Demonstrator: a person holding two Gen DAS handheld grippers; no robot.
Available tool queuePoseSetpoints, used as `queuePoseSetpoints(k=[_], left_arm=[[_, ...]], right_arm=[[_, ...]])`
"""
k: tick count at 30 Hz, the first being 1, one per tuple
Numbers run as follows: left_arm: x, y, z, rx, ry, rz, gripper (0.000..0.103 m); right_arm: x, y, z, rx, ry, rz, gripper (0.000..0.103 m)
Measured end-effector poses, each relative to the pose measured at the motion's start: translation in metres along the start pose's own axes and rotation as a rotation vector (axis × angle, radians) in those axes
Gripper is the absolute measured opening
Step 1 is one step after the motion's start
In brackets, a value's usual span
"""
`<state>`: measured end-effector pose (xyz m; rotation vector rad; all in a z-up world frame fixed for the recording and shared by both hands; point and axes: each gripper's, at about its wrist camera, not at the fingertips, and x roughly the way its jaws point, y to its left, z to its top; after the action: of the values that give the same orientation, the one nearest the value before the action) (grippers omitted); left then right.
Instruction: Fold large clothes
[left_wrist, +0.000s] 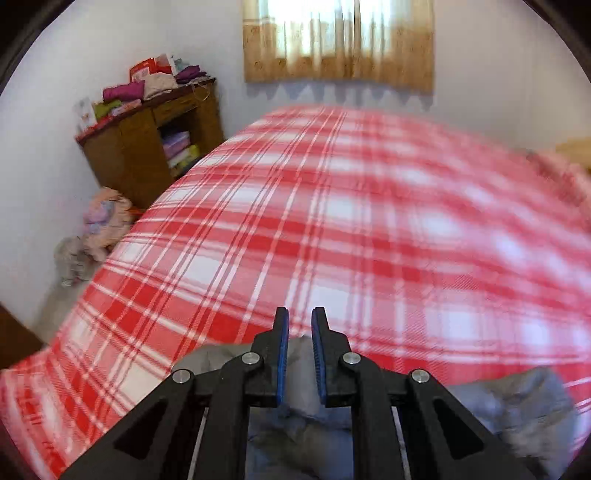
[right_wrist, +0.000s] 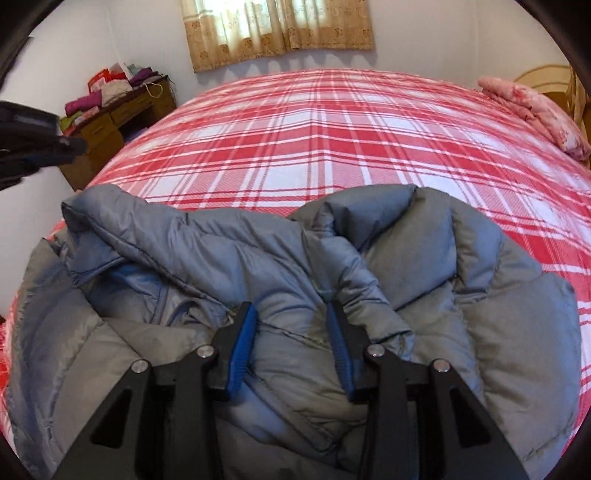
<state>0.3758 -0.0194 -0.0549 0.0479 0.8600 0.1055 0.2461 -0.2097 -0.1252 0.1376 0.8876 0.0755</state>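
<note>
At upper left the wooden cabinet (left_wrist: 147, 147) holds folded clothes (left_wrist: 181, 147) in its open shelf; left gripper (left_wrist: 300, 328) closed empty, right gripper (right_wrist: 291, 321) clamped on the grey puffer jacket (right_wrist: 280, 266)

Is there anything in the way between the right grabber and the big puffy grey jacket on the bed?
No, nothing visible is in the way. The right gripper is right over the grey jacket, its blue fingers on either side of a puffy fold. Beyond the jacket there is only the red plaid blanket.
</note>
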Motion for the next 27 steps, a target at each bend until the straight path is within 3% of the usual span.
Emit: queuePoseSetpoints(k=[2,5,11,14,17,20,24,27], left_arm=[[0.022,-0.006,-0.021,0.029,0.089,0.009,0.013],[0.036,0.002,-0.056,0.05,0.127,0.064,0.013],[0.04,0.008,-0.083,0.03,0.054,0.074,0.013],[0.04,-0.001,-0.086,0.049,0.014,0.113,0.013],[0.042,0.0,-0.087,0.046,0.011,0.113,0.013],[0.042,-0.004,-0.086,0.048,0.01,0.112,0.013],[0.042,-0.006,-0.089,0.065,0.003,0.127,0.013],[0.042,-0.004,-0.09,0.061,0.002,0.119,0.013]], right_arm=[[-0.002,-0.002,-0.001,0.0,-0.005,0.015,0.042],[-0.002,-0.004,-0.001,0.014,-0.012,0.035,0.042],[-0.008,0.0,0.009,0.02,0.014,0.016,0.042],[-0.029,-0.011,0.021,0.102,-0.037,0.042,0.046],[-0.026,-0.022,0.03,0.132,-0.036,-0.047,0.047],[0.004,-0.032,0.022,0.158,0.084,-0.094,0.048],[0.01,-0.024,0.016,0.082,0.078,-0.137,0.05],[0.013,-0.006,0.007,0.003,0.038,-0.236,0.052]])
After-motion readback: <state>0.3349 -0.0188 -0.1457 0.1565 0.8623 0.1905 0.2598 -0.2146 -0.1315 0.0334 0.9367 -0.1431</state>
